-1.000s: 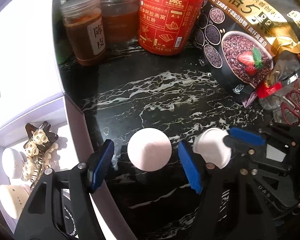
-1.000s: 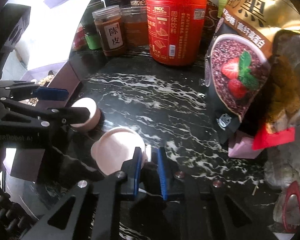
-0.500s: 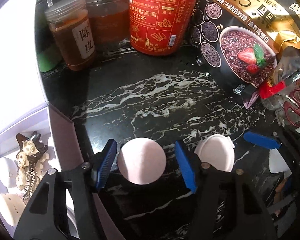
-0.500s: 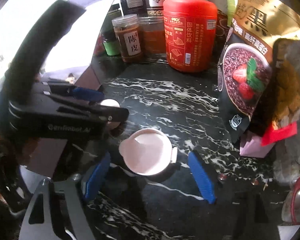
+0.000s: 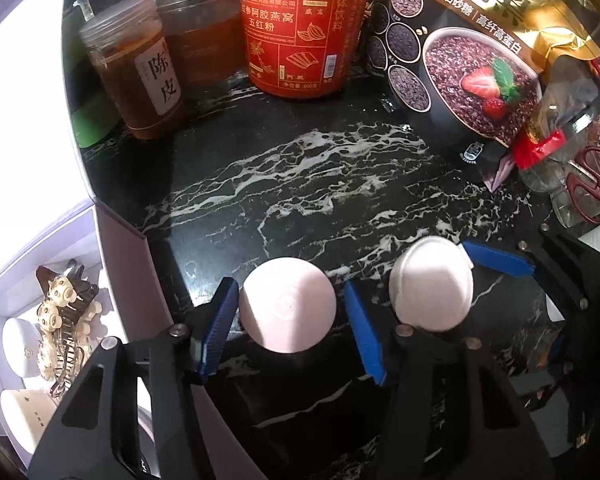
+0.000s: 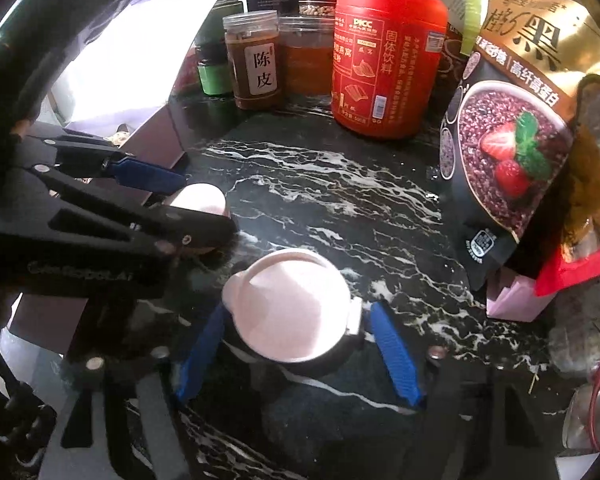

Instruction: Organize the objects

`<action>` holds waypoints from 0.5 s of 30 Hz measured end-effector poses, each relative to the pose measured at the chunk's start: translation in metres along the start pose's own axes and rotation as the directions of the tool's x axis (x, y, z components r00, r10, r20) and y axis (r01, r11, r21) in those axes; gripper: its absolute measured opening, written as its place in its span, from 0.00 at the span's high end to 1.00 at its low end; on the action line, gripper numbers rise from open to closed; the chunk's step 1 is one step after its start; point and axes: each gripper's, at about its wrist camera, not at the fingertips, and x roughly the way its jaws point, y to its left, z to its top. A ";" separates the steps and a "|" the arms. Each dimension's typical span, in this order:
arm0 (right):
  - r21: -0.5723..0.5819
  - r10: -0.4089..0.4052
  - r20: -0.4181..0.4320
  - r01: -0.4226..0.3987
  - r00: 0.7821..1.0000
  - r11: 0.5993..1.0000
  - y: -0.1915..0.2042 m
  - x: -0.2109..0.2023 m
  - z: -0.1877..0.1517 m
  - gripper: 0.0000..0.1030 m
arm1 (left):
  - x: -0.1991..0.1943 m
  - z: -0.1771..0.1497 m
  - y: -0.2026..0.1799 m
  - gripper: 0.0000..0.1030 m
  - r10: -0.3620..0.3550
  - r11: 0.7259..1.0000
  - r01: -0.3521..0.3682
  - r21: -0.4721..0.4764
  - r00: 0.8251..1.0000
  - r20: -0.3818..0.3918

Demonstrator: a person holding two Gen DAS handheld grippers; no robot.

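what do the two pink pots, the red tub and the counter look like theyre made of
Pink pots: likely matte plastic or glazed ceramic; smooth, even colour, no glare, and the second has a metal-looking side clasp. Red tub: glossy plastic, with soft highlights and a printed wrap. Counter: polished black stone with white veins, or a laminate imitating it.

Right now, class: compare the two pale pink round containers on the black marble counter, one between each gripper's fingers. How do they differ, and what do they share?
1. The left container has a plain round top; the right container has a lip and a silvery tab at its rim.
2. The left container stands nearer the open gift box; the right container stands farther from it.

Shared: pale pink, round, upright on the counter.
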 end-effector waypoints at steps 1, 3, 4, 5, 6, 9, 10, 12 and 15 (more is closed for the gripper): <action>0.003 -0.002 0.004 0.002 1.000 1.000 -0.001 0.000 0.000 0.36 | -0.001 0.000 0.001 0.50 -0.006 1.000 0.006 -0.003 1.000 0.001; 0.013 -0.004 0.005 0.004 1.000 1.000 -0.004 -0.001 0.000 0.37 | -0.002 0.000 0.002 0.53 -0.014 1.000 0.014 -0.008 1.000 0.005; 0.021 -0.002 0.005 0.002 1.000 1.000 -0.006 -0.002 0.000 0.37 | -0.003 0.000 0.002 0.54 -0.016 1.000 0.016 -0.008 1.000 0.006; 0.027 0.003 0.004 -0.003 1.000 1.000 -0.008 -0.004 -0.001 0.37 | -0.003 0.001 0.002 0.55 -0.020 1.000 0.021 -0.005 1.000 0.006; 0.031 0.004 0.002 -0.004 1.000 1.000 -0.010 -0.004 -0.001 0.37 | -0.003 0.001 0.001 0.58 -0.029 1.000 0.029 -0.003 1.000 0.008; 0.045 0.005 -0.010 -0.005 1.000 0.999 -0.016 -0.007 -0.003 0.37 | -0.002 0.002 -0.006 0.60 -0.048 0.999 0.048 0.020 0.999 0.005; 0.050 0.008 -0.013 -0.007 1.000 0.999 -0.018 -0.008 -0.005 0.37 | -0.002 0.002 -0.009 0.60 -0.051 0.998 0.051 0.032 0.999 0.007; 0.053 0.010 -0.018 -0.009 1.000 0.999 -0.019 -0.010 -0.007 0.37 | -0.001 0.003 -0.016 0.60 -0.057 0.997 0.057 0.044 0.998 0.010; 0.050 0.011 -0.024 -0.009 1.000 0.999 -0.020 -0.013 -0.010 0.36 | 0.001 0.003 -0.021 0.57 -0.045 0.998 0.044 0.049 0.999 0.022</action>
